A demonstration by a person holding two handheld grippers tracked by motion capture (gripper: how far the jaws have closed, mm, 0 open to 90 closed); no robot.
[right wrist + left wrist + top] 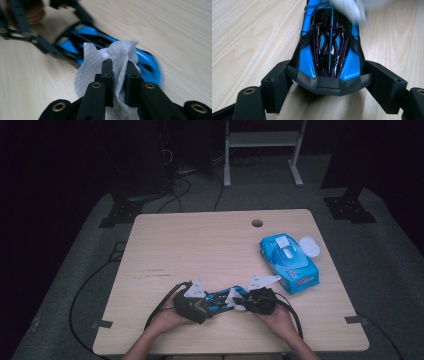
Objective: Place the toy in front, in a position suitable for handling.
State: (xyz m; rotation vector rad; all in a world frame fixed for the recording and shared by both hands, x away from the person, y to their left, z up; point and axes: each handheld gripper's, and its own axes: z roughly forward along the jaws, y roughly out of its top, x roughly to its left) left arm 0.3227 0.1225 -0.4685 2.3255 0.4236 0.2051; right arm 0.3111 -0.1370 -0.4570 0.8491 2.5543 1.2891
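Dim lab: lone table point(165, 240), floor cables point(177, 190)

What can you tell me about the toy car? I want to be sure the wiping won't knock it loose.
The toy car is a glossy blue and black plastic racer with thin pink and blue line markings and a matt black end bumper. It rests on the wooden table near its front edge. The left gripper clamps its bumper end from both sides. At the other end, the right gripper presses a crumpled white wipe against its body.
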